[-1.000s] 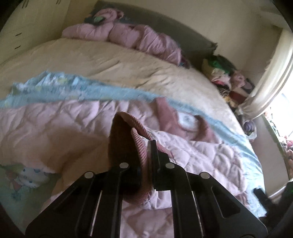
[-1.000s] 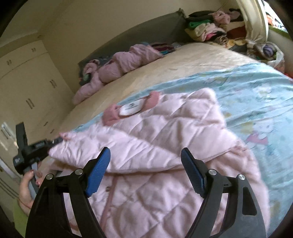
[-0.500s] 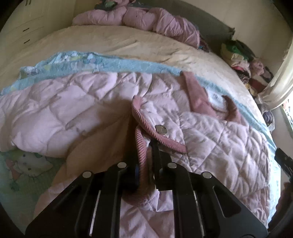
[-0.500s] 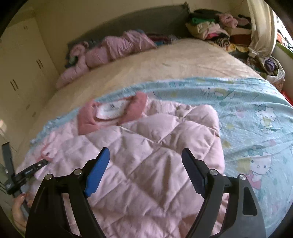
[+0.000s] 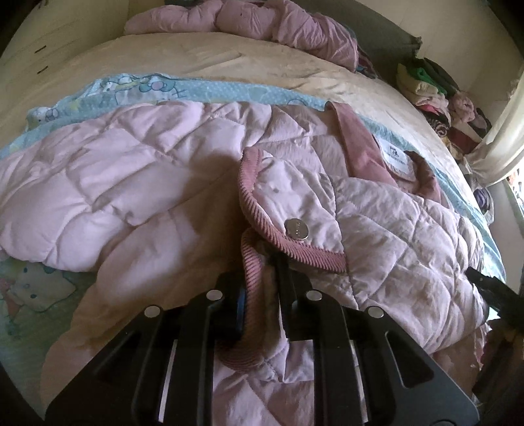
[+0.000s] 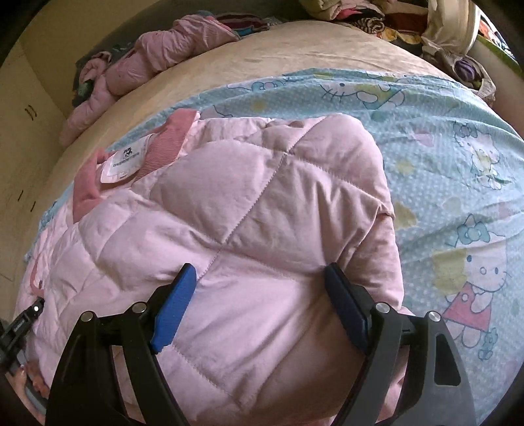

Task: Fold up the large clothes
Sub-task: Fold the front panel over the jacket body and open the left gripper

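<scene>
A pink quilted jacket (image 5: 147, 183) lies spread on the bed, its darker collar and white label (image 5: 396, 154) at the far side. My left gripper (image 5: 260, 278) sits low on it. The ribbed pink trim (image 5: 252, 262) of a folded-over flap with a metal snap (image 5: 296, 229) is between its jaws, which are opening while the trim still fills the gap. In the right wrist view my right gripper (image 6: 260, 272) hovers open just over the puffy jacket (image 6: 262, 196), with nothing pinched between its blue pads (image 6: 173, 308).
A blue cartoon-print sheet (image 6: 442, 131) lies under the jacket on a beige bed cover (image 5: 196, 55). Another pink padded garment (image 5: 245, 16) lies at the headboard. A heap of clothes (image 5: 435, 91) sits at the far right corner. Cream wardrobe doors (image 6: 19, 131) stand to the left.
My left gripper sank, laying the trimmed flap down on the jacket, and its jaws have parted slightly. My right gripper swept across and dropped close over the jacket, staying open.
</scene>
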`<action>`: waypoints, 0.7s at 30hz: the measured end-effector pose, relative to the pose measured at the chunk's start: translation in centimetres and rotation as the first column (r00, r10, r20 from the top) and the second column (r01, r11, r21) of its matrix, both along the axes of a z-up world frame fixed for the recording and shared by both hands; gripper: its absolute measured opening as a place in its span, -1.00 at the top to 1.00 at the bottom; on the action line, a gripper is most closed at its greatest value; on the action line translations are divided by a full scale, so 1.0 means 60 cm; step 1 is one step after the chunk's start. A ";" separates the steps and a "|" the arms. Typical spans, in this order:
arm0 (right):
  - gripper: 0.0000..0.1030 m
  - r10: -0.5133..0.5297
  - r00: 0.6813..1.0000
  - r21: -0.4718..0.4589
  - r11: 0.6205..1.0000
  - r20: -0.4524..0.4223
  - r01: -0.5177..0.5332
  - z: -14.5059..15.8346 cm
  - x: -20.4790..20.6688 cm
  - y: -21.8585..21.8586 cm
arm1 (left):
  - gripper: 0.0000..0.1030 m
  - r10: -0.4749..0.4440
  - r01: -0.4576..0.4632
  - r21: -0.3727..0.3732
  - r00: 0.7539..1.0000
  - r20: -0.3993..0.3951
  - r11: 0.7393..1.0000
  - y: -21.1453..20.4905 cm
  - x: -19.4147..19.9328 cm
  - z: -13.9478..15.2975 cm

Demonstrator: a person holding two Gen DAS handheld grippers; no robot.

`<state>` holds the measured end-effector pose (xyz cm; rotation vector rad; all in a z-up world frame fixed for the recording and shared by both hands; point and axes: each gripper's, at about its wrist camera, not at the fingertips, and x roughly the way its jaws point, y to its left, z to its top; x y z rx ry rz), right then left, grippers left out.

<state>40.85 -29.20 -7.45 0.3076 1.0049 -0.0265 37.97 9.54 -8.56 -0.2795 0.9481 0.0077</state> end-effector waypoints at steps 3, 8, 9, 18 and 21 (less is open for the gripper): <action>-0.55 -0.002 1.000 0.003 1.000 0.024 0.002 0.016 -0.013 0.003 | 0.61 0.015 -0.017 0.069 1.000 0.022 0.997 -0.009 -0.009 0.036; -0.69 0.048 0.992 0.042 0.998 0.116 -0.053 0.058 -0.065 0.023 | -0.15 -0.027 0.015 0.085 0.991 0.132 0.996 -0.049 -0.044 0.103; -0.71 0.071 0.990 0.035 0.997 0.126 -0.076 0.064 -0.074 0.034 | -0.15 -0.049 0.039 0.079 0.989 0.137 0.996 -0.061 -0.047 0.106; -0.72 0.132 0.989 -0.032 0.991 0.071 -0.130 0.052 -0.112 0.066 | -0.47 -0.204 0.206 0.105 0.978 -0.029 0.973 -0.149 -0.029 0.021; -0.72 0.120 0.992 -0.039 0.992 0.035 -0.119 0.037 -0.111 0.065 | -0.66 -0.188 0.190 0.111 0.982 -0.023 0.976 -0.143 -0.025 0.015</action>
